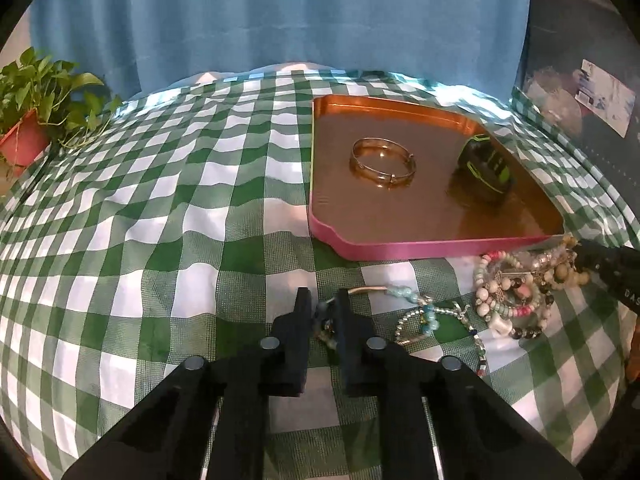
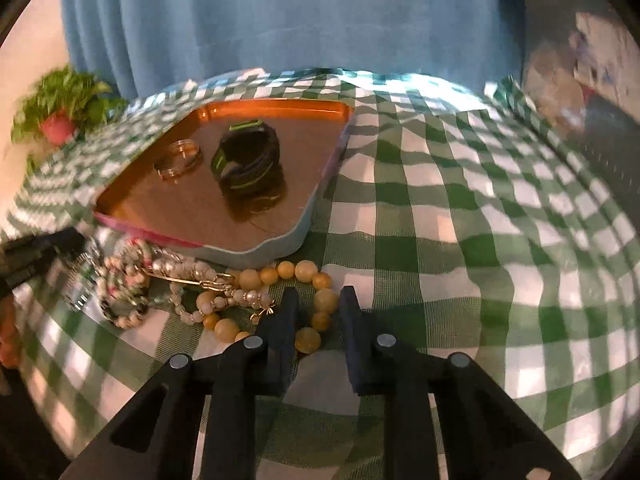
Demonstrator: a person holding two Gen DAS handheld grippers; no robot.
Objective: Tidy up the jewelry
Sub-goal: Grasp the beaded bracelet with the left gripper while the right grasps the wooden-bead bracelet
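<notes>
I find my left claw (image 1: 323, 312) clamped on a limp, light blue bead strand (image 1: 416, 300) before the tray (image 1: 400, 248). Right claw (image 2: 316, 312) straddles slippery yellow beads (image 2: 308, 338); contact unclear.

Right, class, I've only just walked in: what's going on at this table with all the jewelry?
A person with a gripper in each hand is sorting jewelry into a tray on a green checked cloth. A gold bangle and a black-and-green watch already lie in it. The left gripper is closed on a blue beaded bracelet. The right gripper straddles a strand of yellow beads; whether it grips them is unclear. A tangle of bracelets still waits on the cloth.
</notes>
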